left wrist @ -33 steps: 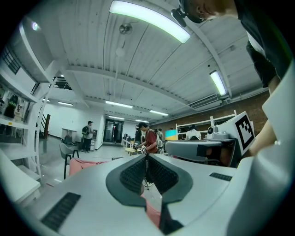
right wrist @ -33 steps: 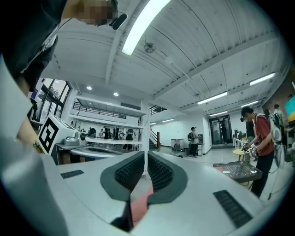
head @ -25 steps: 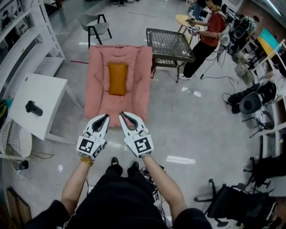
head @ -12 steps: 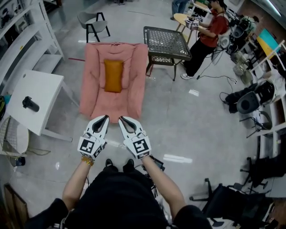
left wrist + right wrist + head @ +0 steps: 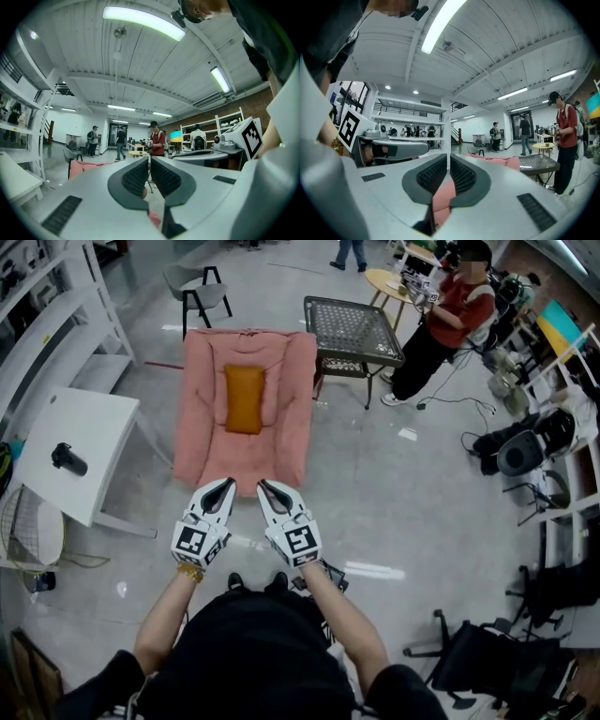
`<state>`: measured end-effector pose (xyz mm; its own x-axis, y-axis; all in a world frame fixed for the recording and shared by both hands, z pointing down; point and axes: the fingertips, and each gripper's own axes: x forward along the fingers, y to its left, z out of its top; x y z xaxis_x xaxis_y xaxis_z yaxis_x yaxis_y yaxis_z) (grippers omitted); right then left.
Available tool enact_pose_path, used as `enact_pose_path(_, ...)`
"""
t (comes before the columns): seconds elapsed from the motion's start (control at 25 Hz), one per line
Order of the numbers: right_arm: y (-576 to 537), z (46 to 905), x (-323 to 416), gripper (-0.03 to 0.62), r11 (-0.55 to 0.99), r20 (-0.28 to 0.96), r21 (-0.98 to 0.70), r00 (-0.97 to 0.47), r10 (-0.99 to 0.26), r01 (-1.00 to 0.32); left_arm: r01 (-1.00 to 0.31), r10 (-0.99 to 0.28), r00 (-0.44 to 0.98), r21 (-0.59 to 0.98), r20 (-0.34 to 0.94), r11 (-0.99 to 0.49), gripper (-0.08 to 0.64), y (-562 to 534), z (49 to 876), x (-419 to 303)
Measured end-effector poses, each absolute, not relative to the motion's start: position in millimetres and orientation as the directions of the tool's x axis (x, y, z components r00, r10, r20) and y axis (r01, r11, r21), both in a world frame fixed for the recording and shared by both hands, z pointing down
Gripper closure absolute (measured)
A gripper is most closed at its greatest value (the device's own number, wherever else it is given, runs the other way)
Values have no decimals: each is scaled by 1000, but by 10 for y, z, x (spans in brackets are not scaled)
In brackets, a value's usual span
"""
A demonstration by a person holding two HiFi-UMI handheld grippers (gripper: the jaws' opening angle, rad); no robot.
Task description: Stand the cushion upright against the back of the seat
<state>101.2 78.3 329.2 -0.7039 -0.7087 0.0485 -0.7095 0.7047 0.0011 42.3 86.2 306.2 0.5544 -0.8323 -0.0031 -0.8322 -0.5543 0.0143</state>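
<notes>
Cushion well beyond right tool

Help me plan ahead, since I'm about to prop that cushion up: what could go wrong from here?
1. Both the left claw and right claw are shut and empty; unopened, they would likely shove the cushion instead of gripping it.
2. The cushion lies well beyond them, up the pink seat, so it is a long reach.
3. The seat's padding looks soft; a stood cushion may slump.
</notes>
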Motion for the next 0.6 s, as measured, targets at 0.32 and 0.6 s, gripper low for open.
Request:
enact_pose_path(0.32, 666, 3110, 958, 563, 707, 23, -5, -707, -707, -707, -835, -835, 551, 13, -10, -551, 534, 771, 3024, 229)
enact_pose_path(0.6, 594, 2902, 999, 563, 733, -20, -10, -733, -680, -680, -824, -823, 566, 2, -33, -567, 534, 666, 2922, 245)
